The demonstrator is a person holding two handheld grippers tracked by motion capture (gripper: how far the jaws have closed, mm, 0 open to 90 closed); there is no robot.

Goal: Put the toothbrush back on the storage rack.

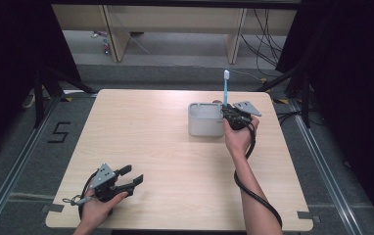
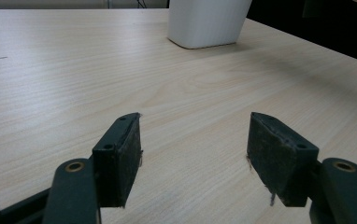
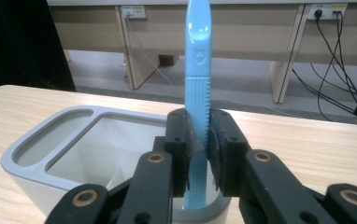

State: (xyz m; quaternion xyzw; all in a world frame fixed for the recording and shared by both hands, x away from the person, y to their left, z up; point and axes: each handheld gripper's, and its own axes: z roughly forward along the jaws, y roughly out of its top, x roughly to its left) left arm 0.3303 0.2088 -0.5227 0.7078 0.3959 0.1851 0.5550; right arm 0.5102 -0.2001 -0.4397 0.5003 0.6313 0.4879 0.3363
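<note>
A light blue toothbrush (image 1: 226, 90) stands upright over the right end of a white two-compartment holder (image 1: 200, 120) on the far right of the table. My right gripper (image 1: 227, 113) is shut on its handle. In the right gripper view the toothbrush (image 3: 197, 93) rises between the shut jaws, its lower end dipping into the holder (image 3: 32, 154) at the larger compartment's near edge. My left gripper (image 1: 132, 177) rests near the table's front left corner, open, nothing between its jaws. In the left gripper view my left gripper (image 2: 194, 154) points toward the holder (image 2: 207, 21) far ahead.
The light wooden table (image 1: 151, 147) has bare wood between the two hands. Beyond its far edge are desk legs and cables on the floor. A cable trails from each gripper along the forearm.
</note>
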